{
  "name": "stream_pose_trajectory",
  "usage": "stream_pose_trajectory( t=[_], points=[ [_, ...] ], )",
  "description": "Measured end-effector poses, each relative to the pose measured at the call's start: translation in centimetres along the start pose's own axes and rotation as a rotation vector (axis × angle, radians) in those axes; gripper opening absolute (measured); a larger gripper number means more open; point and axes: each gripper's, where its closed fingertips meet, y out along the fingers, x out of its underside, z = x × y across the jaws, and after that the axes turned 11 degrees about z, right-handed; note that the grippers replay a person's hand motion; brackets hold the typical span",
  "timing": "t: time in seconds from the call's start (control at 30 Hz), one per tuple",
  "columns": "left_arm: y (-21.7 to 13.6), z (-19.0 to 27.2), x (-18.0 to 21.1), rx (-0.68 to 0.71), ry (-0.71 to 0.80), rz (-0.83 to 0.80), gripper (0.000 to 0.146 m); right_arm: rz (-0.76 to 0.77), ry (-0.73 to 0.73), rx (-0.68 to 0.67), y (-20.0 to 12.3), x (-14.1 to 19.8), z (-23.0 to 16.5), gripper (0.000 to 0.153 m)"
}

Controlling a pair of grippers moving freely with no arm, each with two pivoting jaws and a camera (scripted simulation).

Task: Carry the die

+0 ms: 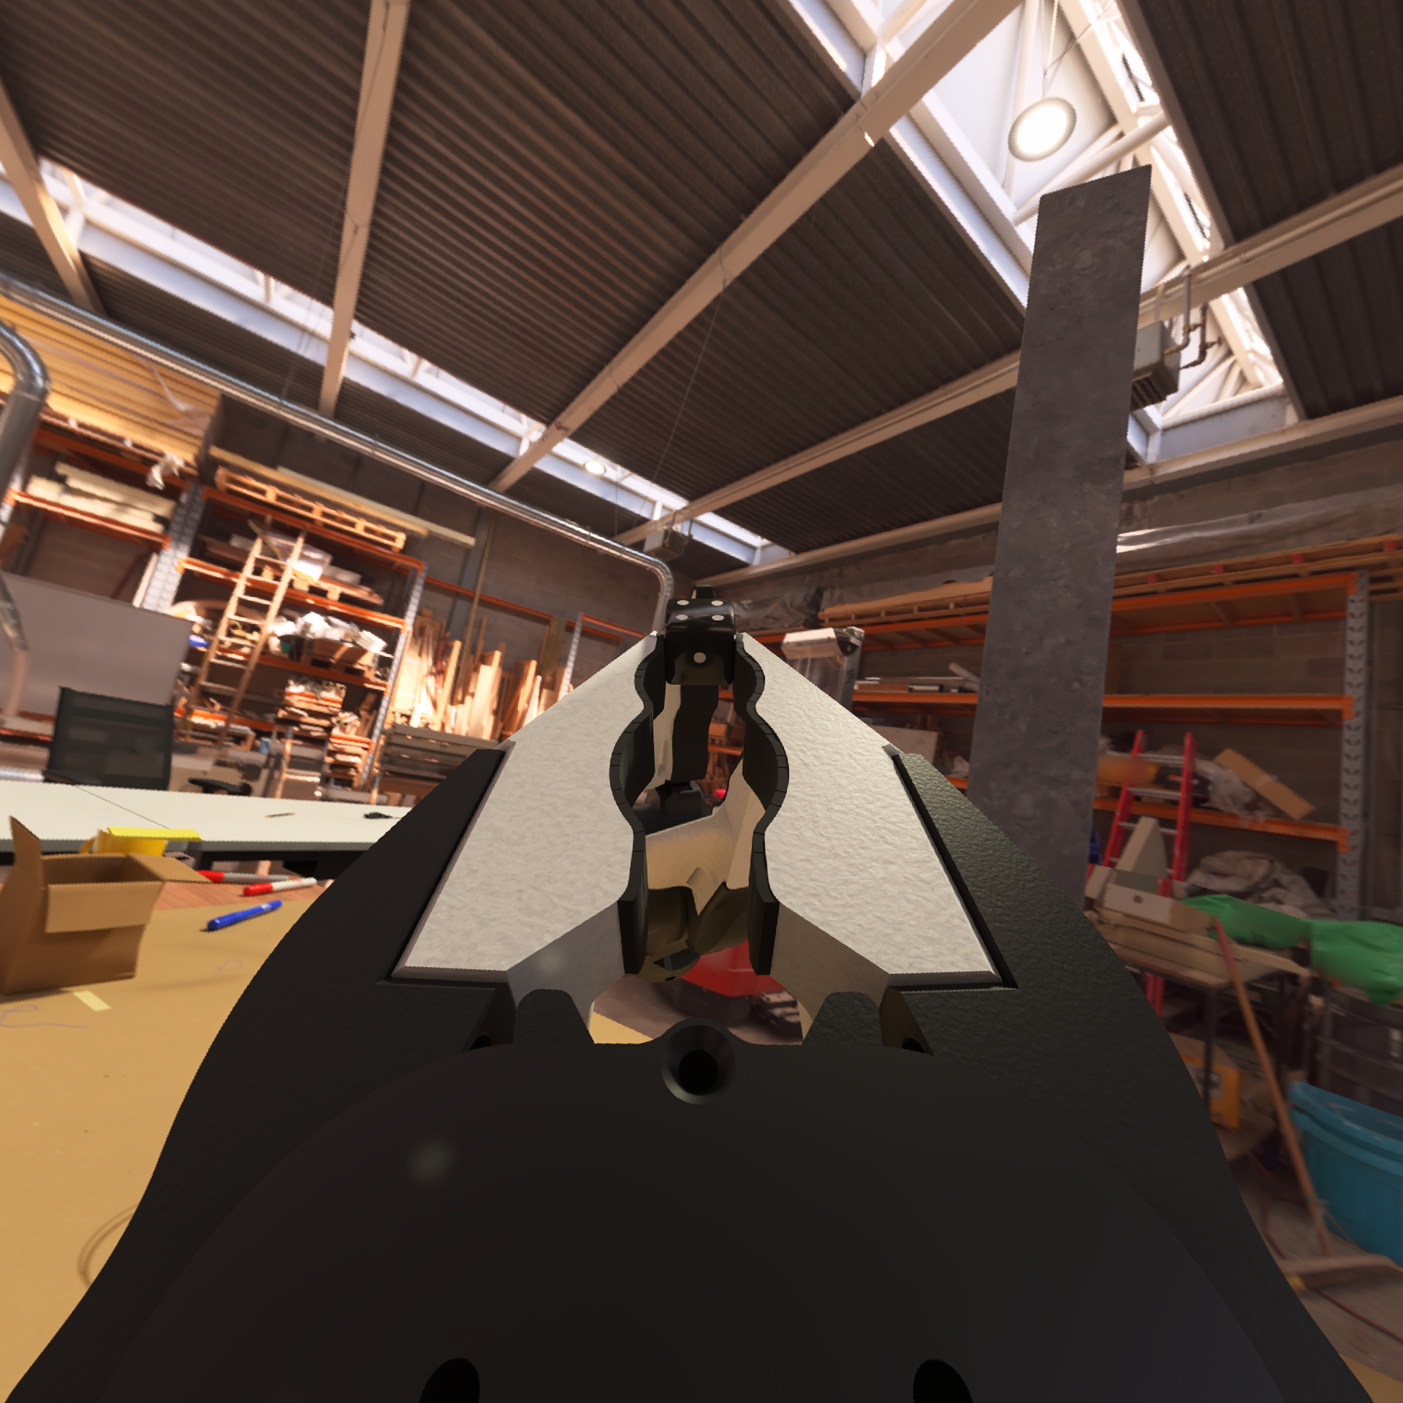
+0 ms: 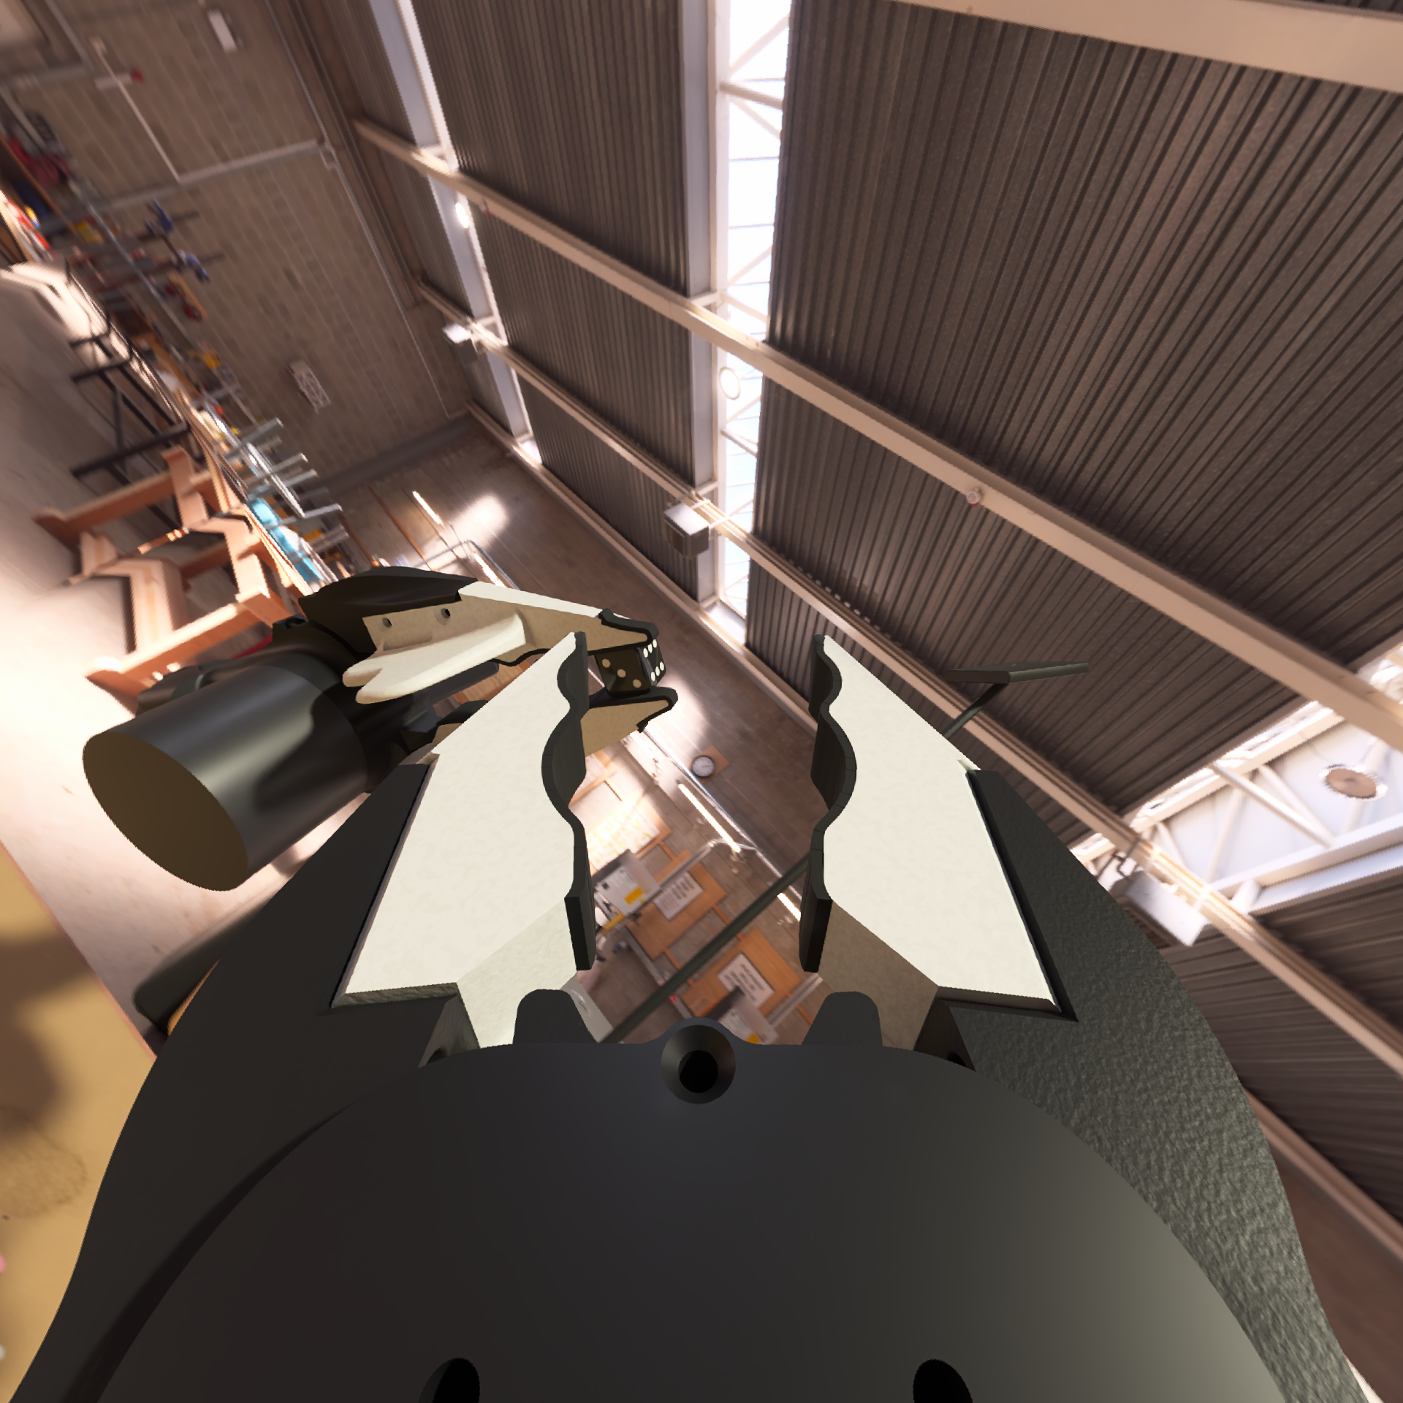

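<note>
A black die (image 1: 700, 616) with white pips is pinched at the tips of my left gripper (image 1: 700, 645), which is shut on it and holds it in the air, high above the table. In the right wrist view the die (image 2: 626, 669) and the left gripper (image 2: 645, 676) show to the upper left, just beyond my right gripper's left finger. My right gripper (image 2: 698, 668) is open and empty, tilted up toward the ceiling, its jaws wide apart beside the die. Part of the right gripper (image 1: 687, 751) shows through the gap behind my left fingers.
A brown tabletop (image 1: 114, 1101) lies below at the left with an open cardboard box (image 1: 76, 919), a blue marker (image 1: 243, 915) and red markers (image 1: 277, 886). A white table (image 1: 190, 816) stands behind. A grey pillar (image 1: 1063, 531) rises at the right.
</note>
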Motion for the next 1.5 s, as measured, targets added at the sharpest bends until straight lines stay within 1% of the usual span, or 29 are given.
stream_pose_trajectory(
  t=[0.1, 0.23, 0.6, 0.7, 0.77, 0.83, 0.9, 0.97, 1.1, 1.2, 1.27, 1.43, 1.5],
  points=[
    [0.0, -0.1, 0.5, 0.024, -0.051, -0.019, 0.016, -0.043, -0.056, -0.003, 0.0, 0.3, 0.0, 0.053],
    [0.1, -0.4, 1.1, 0.025, -0.066, -0.042, 0.016, -0.063, -0.060, -0.007, -0.2, 0.8, 0.1, 0.042],
    [-0.1, -1.0, 0.9, -0.017, -0.031, -0.045, 0.016, -0.099, -0.046, -0.030, -0.5, 1.6, 0.0, 0.037],
    [-0.1, -1.2, 0.9, -0.034, -0.007, -0.045, 0.016, -0.101, -0.015, -0.031, -0.6, 1.8, 0.1, 0.037],
    [0.0, -1.4, 0.9, -0.063, 0.036, -0.046, 0.016, -0.103, 0.028, -0.023, -0.7, 2.2, 0.3, 0.038],
    [0.2, -1.9, 0.8, -0.117, 0.119, -0.047, 0.016, -0.107, 0.064, -0.008, -0.7, 2.5, 0.5, 0.042],
    [0.0, -2.7, 0.6, -0.211, 0.258, -0.057, 0.016, -0.131, 0.090, -0.007, -0.7, 3.0, 0.5, 0.054],
    [-0.2, -3.3, 0.2, -0.281, 0.359, -0.066, 0.016, -0.176, 0.083, -0.007, -0.6, 3.6, 0.3, 0.062],
    [-0.7, -3.9, 0.0, -0.370, 0.500, -0.120, 0.016, -0.277, 0.063, -0.005, -0.5, 5.2, 0.0, 0.066],
    [-0.9, -4.2, 0.3, -0.411, 0.580, -0.177, 0.016, -0.322, 0.062, -0.002, -0.6, 6.0, -0.1, 0.064],
    [-0.9, -4.4, 0.5, -0.427, 0.610, -0.199, 0.016, -0.339, 0.043, 0.002, -0.7, 6.4, -0.1, 0.056],
    [-0.9, -4.7, 0.7, -0.448, 0.636, -0.224, 0.016, -0.366, 0.015, 0.005, -0.9, 6.8, 0.0, 0.041],
    [-0.9, -4.8, 0.7, -0.452, 0.641, -0.224, 0.016, -0.370, 0.017, 0.006, -0.9, 6.9, 0.0, 0.039]
  ],
)
